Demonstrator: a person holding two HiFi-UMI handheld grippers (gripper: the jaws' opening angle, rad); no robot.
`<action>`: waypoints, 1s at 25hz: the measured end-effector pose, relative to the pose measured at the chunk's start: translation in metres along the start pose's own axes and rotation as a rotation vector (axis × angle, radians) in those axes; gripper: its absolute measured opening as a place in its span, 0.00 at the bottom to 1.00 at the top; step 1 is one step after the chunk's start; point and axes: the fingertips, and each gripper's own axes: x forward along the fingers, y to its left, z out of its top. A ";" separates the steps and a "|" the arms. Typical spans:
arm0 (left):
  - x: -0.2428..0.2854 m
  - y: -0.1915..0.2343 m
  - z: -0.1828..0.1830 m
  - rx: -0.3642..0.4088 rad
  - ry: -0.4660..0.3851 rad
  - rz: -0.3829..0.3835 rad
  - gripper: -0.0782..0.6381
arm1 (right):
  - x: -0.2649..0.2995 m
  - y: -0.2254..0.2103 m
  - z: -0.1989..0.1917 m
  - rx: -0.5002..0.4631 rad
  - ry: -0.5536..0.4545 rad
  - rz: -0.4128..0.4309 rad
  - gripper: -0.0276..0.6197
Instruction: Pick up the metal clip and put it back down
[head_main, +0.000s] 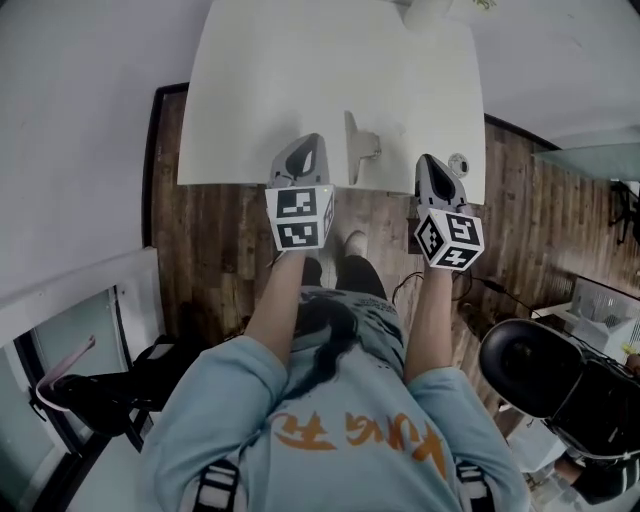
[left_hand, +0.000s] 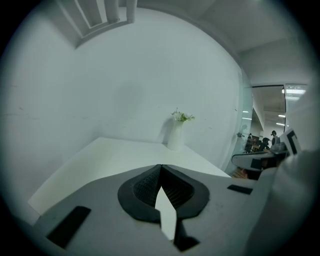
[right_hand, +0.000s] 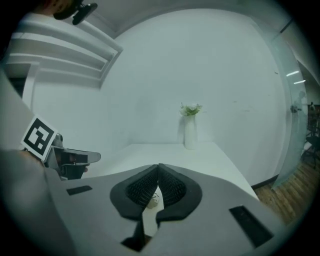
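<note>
The metal clip (right_hand: 152, 200) shows as a small pale wiry thing through the gap behind the pads of the right tongs (right_hand: 158, 166). It seems to lie on the desk (head_main: 260, 80) just below and ahead of them, not pinched. In the head view it is probably the small roundish item just right of those tongs' tip, near the desk's front edge. It is too small in every view to tell its long axis or which way it points, so the approach angle cannot be matched to it from here. The right tongs are clenched tip to tip on nothing, and the left tongs (left_hand: 161, 166), well apart from the clip on the far side of the right ones, are clenched and empty too. The likely trouble is that the right tongs come down still clenched, and the tips then shove the light clip across the smooth top, perhaps over the near edge. A flat-lying clip could also slip from the pads if caught off-centre.
</note>
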 end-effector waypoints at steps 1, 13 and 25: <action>0.002 -0.003 -0.004 0.006 0.011 0.001 0.14 | 0.005 -0.003 -0.004 0.012 0.010 0.008 0.06; 0.015 0.004 -0.051 -0.044 0.107 0.060 0.14 | 0.067 0.026 -0.057 0.092 0.178 0.165 0.17; 0.021 0.033 -0.083 -0.095 0.168 0.114 0.14 | 0.103 0.042 -0.114 0.210 0.373 0.202 0.26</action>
